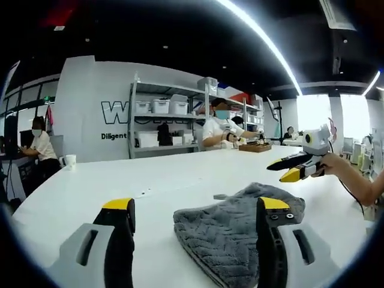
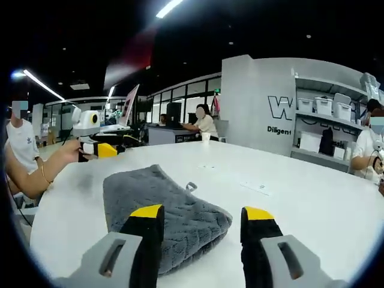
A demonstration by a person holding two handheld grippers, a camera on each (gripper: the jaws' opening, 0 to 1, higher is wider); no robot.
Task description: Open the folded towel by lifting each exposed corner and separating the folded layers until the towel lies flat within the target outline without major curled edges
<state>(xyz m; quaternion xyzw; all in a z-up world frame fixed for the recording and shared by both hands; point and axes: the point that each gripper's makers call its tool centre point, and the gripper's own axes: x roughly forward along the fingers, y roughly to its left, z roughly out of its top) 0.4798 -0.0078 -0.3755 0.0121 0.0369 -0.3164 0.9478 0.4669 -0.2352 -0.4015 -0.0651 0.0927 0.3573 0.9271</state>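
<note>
We are holding our left gripper (image 1: pixel 197 217) and right gripper (image 2: pixel 201 221) spread wide, gripping nothing, just above a folded grey textured towel (image 2: pixel 163 207) that is lying on the white table (image 1: pixel 180 174), near its front edge.

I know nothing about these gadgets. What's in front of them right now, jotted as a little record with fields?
Towel: grey towel, still folded, lying on the table
Table: white table
Left gripper: fingers apart, above the towel's near edge, holding nothing
Right gripper: fingers apart, at the towel's edge, holding nothing
Background: shelving with white bins, people seated
</note>
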